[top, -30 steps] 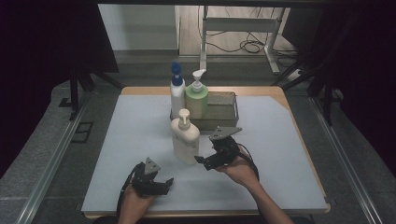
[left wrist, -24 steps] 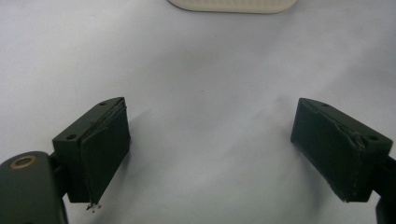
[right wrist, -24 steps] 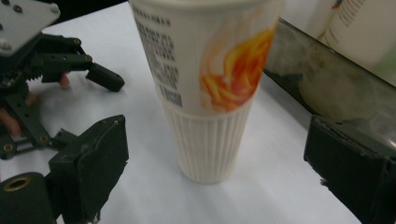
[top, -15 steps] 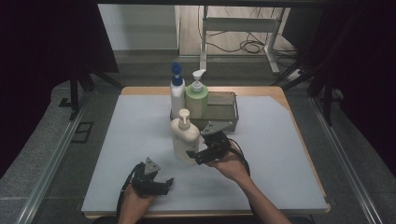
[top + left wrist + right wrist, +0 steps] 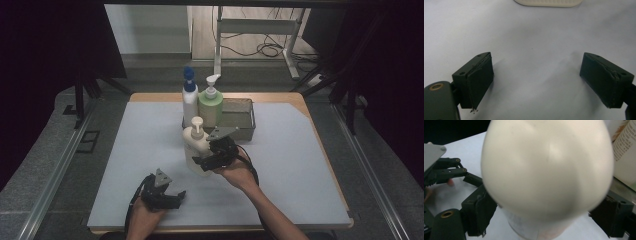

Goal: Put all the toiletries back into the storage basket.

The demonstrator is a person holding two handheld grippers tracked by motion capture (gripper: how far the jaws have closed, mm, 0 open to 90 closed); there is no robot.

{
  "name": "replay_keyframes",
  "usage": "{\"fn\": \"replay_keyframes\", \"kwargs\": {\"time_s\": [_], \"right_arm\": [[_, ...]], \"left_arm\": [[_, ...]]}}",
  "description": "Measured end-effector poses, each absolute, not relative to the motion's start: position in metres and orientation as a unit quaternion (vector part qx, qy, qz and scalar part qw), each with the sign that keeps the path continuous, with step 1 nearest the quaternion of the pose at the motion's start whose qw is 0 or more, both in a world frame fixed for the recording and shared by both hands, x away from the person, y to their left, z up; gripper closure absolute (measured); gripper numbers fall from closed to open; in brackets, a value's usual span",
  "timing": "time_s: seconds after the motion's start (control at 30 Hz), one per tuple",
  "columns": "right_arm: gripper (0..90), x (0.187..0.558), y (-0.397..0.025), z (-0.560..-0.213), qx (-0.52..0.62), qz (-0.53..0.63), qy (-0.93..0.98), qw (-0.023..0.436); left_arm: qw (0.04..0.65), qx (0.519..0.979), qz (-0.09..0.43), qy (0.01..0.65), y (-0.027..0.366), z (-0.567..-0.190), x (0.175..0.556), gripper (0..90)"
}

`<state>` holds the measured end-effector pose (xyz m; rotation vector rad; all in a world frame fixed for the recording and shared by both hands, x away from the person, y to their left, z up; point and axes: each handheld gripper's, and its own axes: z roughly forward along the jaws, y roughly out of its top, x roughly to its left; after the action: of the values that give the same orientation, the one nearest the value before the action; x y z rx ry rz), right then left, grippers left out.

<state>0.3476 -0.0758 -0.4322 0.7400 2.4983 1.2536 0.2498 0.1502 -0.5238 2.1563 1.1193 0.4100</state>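
Cream, smooth plastic pump bottle (image 5: 196, 145) with rounded shoulders stands upright near the middle of the pale grey matte table mat (image 5: 125, 150), just in front of a wire-mesh metal basket (image 5: 240, 120). Right gripper (image 5: 202, 161) has its black, rubbery-padded jaws spread on either side of the bottle's lower body; actual contact cannot be told. Left gripper (image 5: 177, 197) rests low on the mat, well apart, jaws wide open, nothing between. Behind: white bottle with blue cap (image 5: 189, 97), green pump bottle (image 5: 211, 105).
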Motion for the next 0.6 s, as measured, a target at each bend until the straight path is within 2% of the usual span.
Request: {"fn": "replay_keyframes", "kwargs": {"time_s": [0.2,0.47,0.6], "right_arm": [[21.4,0.3492,-0.0694,-0.4325,0.255,0.427,0.857,0.132],[36.2,0.3498,-0.0653,-0.4327,0.258,0.428,0.856,0.131],[37.4,0.349,-0.0655,-0.4317,0.257,0.423,0.858,0.135]], "left_arm": [[0.333,0.825,0.157,0.428,0.1502,-0.5238,0.2498,11.4],[0.332,0.826,0.157,0.428,0.1503,-0.5238,0.2498,11.4],[0.332,0.826,0.157,0.428,0.1503,-0.5238,0.2498,11.4]]}}
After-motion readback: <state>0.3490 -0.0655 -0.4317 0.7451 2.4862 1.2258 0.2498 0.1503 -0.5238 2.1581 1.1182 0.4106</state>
